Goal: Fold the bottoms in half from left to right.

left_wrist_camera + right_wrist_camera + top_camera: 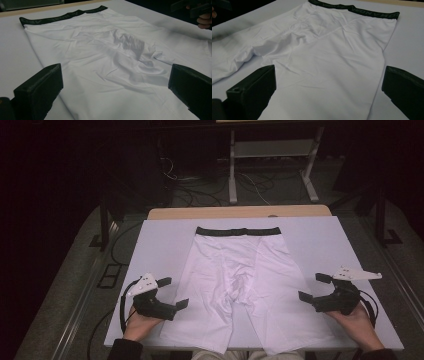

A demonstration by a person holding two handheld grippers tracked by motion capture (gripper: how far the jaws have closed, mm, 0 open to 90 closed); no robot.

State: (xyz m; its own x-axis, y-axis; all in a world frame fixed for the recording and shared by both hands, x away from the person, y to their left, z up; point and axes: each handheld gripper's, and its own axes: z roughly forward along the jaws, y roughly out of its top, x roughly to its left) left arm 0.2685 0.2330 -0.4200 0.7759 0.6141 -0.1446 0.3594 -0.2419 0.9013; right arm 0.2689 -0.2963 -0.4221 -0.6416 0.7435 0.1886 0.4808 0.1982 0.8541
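The white table top [320, 235] carries a pair of white compression shorts [240, 285] laid flat down its middle, the black waistband [237, 231] toward the far edge and the two legs running to the near edge, where the hems hang just over it. The cloth lies mostly smooth, with a patch of creases bunched at the crotch [130, 46].

The left gripper [169, 294] hovers just beside the outer edge of the left leg, near the near-left corner, its jaws spread wide with nothing between them. The right gripper [314, 287] sits by the outer edge of the right leg, near the near-right corner, likewise wide open and holding nothing.

The work in hand looks like the start of a fold, so the next step is probably a pinch on the fabric. To do it well, each gripper should come down low along the table top so that one jaw slides under the leg edge and takes both layers at once; a shallow bite would lift only the top layer. Matching heights on both sides would keep the fold square, and the crotch creases are best drawn flat first.

Little stands in the way: the top holds nothing but the garment. A strip of bare wooden table [240, 212] shows past the far edge, and beyond it, on the dark floor, stand a pale metal frame [272, 165] and loose cables [200, 190], well apart from the work.
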